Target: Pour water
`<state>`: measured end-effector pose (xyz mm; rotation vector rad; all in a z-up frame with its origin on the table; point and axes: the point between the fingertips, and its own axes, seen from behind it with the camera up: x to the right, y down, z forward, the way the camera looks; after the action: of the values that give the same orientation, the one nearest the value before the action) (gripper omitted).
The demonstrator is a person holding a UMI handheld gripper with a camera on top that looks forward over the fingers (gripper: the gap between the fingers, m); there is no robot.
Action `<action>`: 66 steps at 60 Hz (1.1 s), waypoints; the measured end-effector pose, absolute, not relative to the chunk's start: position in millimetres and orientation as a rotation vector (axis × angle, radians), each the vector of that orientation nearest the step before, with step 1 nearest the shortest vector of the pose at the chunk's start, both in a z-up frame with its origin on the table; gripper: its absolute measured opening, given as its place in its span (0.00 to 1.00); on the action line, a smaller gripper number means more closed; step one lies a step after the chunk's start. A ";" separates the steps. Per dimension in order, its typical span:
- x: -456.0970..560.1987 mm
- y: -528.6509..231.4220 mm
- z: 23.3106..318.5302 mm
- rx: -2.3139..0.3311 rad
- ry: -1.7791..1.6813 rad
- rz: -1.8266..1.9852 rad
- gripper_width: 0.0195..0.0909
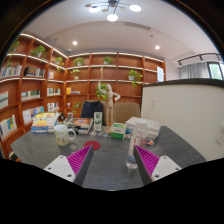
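My gripper (115,160) hovers low over a grey table (112,170), open, with only bare tabletop between its fingers. Its pink pads (83,160) show at both sides. A clear bottle (131,148) stands upright on the table just ahead of the right finger, close to its inner side and apart from it. I cannot make out whether a separate clear cup sits at its foot. Ahead of the left finger lies a small red thing (96,145).
Books (45,121) and small boxes (140,126) are spread along the table's far side. A white board (185,112) stands at the right. Orange shelves (30,85) line the left and back walls. A dark chair (98,110) sits behind the table.
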<state>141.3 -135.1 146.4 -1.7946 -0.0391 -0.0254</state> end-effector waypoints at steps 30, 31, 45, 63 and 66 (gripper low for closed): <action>228.8 -32.2 90.7 -1.764 0.030 0.036 0.91; 230.2 -29.4 91.0 -1.760 0.026 0.039 0.89; 227.8 -7.6 87.7 -1.725 -0.009 -0.007 0.44; 233.8 -8.2 85.3 -1.743 0.005 -0.082 0.19; 232.8 -7.6 85.0 -1.753 -0.006 -0.110 0.19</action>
<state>232.8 -7.6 85.0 -1.7526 -0.0061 -0.1097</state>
